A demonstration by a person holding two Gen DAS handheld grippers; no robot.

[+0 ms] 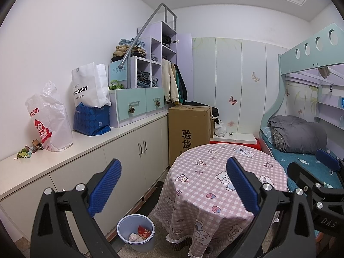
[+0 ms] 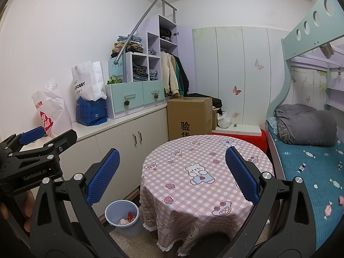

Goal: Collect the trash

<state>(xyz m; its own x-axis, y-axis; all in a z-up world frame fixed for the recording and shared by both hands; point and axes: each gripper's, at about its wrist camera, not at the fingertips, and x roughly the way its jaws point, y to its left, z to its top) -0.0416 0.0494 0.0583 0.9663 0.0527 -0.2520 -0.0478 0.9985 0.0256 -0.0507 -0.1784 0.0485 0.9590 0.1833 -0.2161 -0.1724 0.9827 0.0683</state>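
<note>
Grippers [image 1: 172, 185] spread; bin [image 1: 136, 232] upright.

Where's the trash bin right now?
The blue trash bin stands on the floor, low in both views, between the white cabinets and the round table's checked cloth, with some trash already inside.
</note>
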